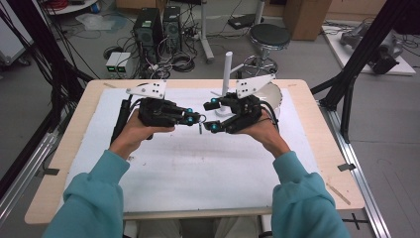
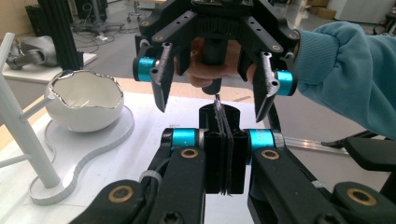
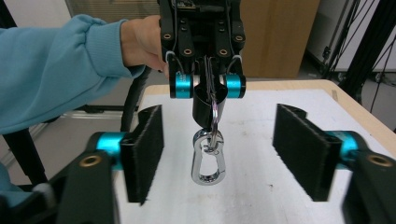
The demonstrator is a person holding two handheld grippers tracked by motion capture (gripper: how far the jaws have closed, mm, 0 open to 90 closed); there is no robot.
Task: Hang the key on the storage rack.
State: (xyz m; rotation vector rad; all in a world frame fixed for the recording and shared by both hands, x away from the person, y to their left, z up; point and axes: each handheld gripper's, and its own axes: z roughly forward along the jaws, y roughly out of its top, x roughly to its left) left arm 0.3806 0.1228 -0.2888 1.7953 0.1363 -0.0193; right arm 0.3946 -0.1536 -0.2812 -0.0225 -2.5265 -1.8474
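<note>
My left gripper is shut on a thin metal key ring, gripped edge-on between its black pads. From the ring a shiny silver carabiner hangs down just above the white mat; it is small in the high view. My right gripper faces the left one tip to tip. It is open, and its two pads stand wide on either side of the carabiner without touching it. In the left gripper view the right gripper hovers just beyond the ring's edge.
A white eggshell-shaped bowl and a white upright post stand on a white base plate at the back of the mat, behind the right gripper. The white mat covers the wooden table.
</note>
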